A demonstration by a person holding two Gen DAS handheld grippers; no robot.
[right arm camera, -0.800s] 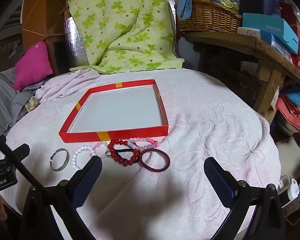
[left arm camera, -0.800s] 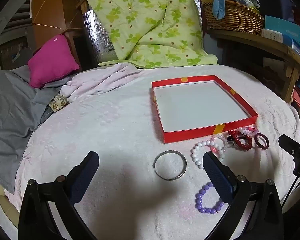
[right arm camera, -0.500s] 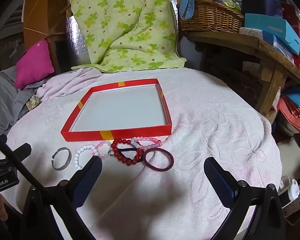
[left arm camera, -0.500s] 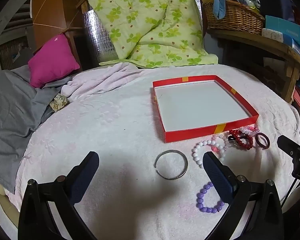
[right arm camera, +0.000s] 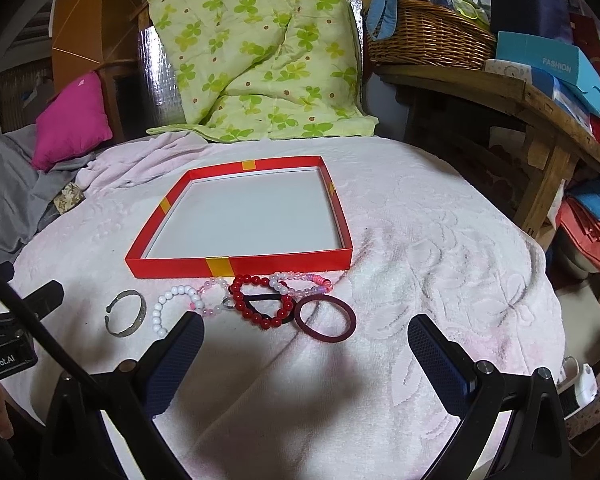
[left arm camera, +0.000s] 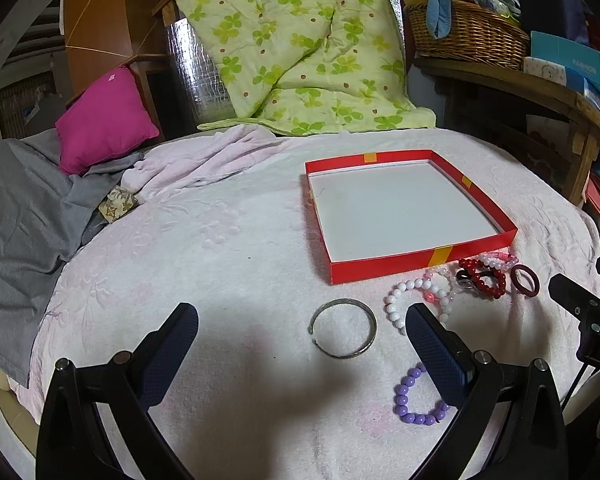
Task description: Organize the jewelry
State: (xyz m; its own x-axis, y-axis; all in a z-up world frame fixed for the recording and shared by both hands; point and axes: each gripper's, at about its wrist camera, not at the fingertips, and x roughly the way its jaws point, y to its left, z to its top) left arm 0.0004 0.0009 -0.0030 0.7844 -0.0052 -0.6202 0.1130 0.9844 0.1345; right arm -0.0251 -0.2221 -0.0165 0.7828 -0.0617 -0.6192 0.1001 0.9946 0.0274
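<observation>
Left wrist view: the left gripper [left arm camera: 302, 322] hangs over the pink towel [left arm camera: 204, 248] with its jaws spread wide and nothing between them. The silver bangle [left arm camera: 343, 328] lies just ahead, nearer its right finger, and it sits a touch further forward than a moment ago, so this gripper has drifted slightly back. The purple bead bracelet [left arm camera: 418, 402] lies partly under that right finger. The white bead bracelet [left arm camera: 416, 304] is ahead and to the right, and the empty red tray [left arm camera: 392, 268] stands beyond it.

From the right wrist camera, the right gripper [right arm camera: 306, 328] is also wide open and empty. It has crept forward since the earlier frames: the jewelry row now sits closer to its fingers. The maroon hair tie [right arm camera: 325, 319] lies between the fingers, just ahead. The red bead bracelet [right arm camera: 260, 300] overlaps a black hair band [right arm camera: 260, 307] beside it, to the left. The pink bead bracelet [right arm camera: 300, 282] lies close along the tray's near wall; I cannot tell whether it touches. The tray itself has not moved.
</observation>
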